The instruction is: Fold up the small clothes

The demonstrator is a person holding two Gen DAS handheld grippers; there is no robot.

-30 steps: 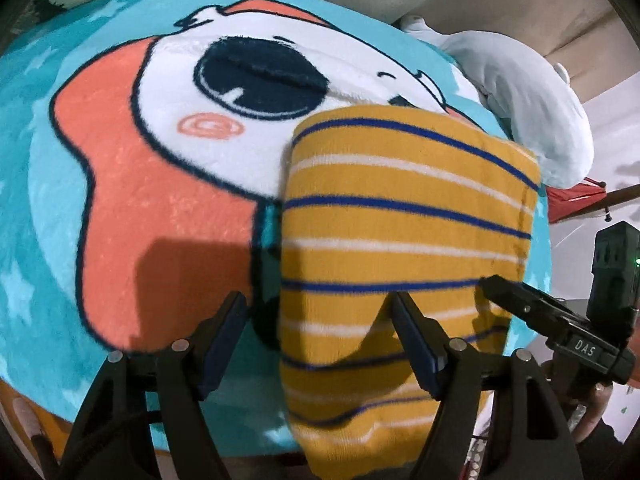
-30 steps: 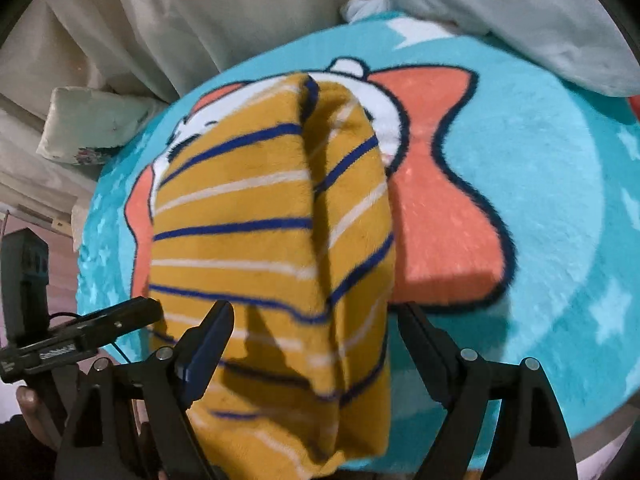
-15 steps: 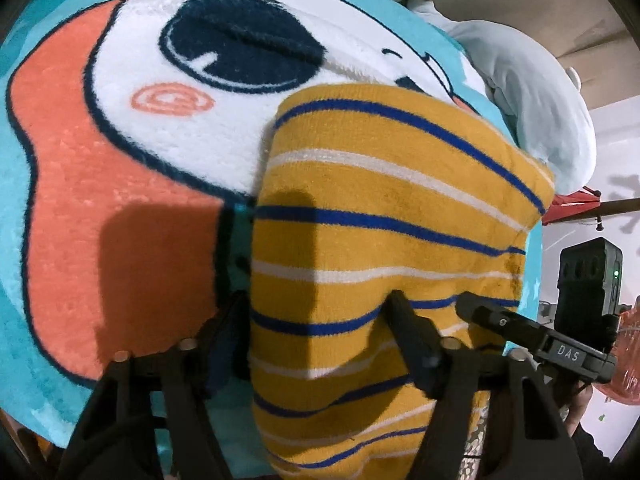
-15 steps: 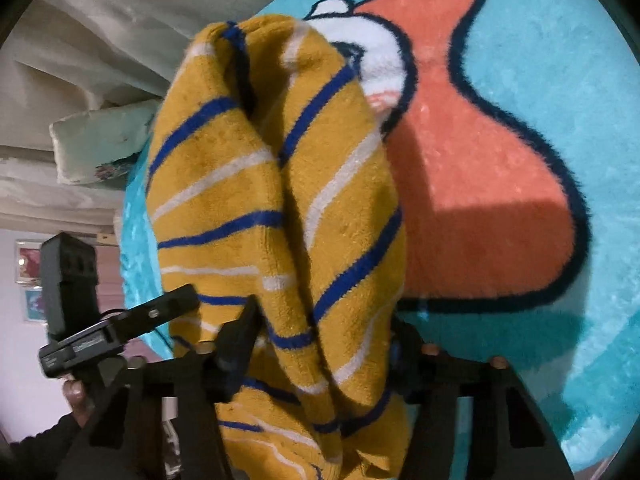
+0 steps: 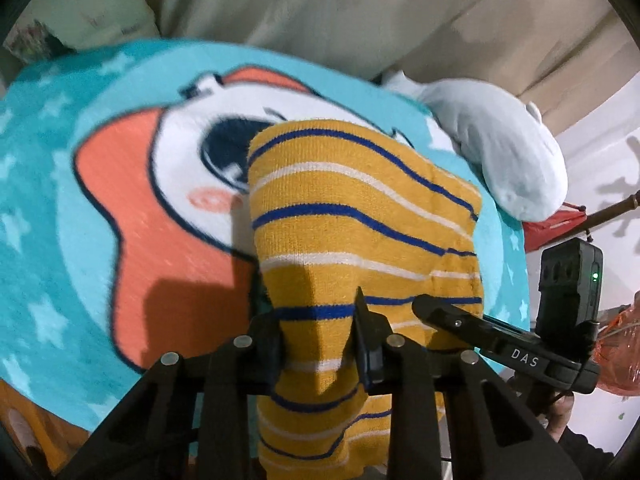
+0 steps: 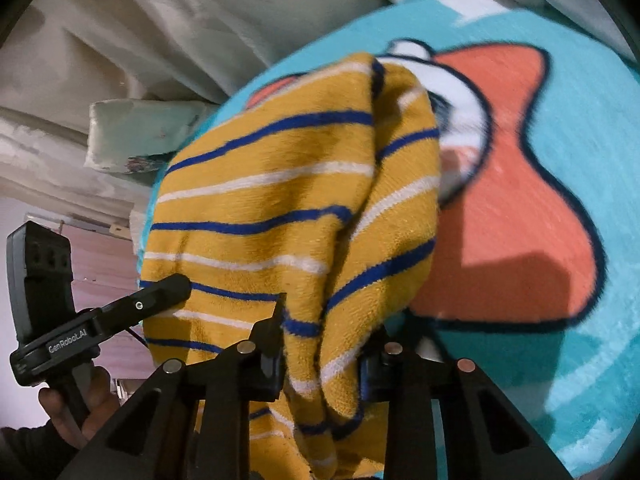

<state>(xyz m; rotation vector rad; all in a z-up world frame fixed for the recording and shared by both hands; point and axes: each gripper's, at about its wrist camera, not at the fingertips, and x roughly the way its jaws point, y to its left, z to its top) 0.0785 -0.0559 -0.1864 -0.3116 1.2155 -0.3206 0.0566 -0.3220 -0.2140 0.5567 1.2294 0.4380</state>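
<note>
Blanket, teal with cartoon print, covers the bed. Your yellow striped garment is bunched over its middle. Left gripper and right gripper: jaws closing, each clamped on a near-edge fold of the garment.

Both grippers are matte black, with angular triangular arms and round silver screw heads along the linkages. The left gripper has flat black jaws. Seen from it, the right gripper bears white "DAS" lettering and a boxy black module with a green light. The left gripper's side reads "GenRobot.AI" in the right wrist view. A dark sleeve covers the left wrist.
</note>
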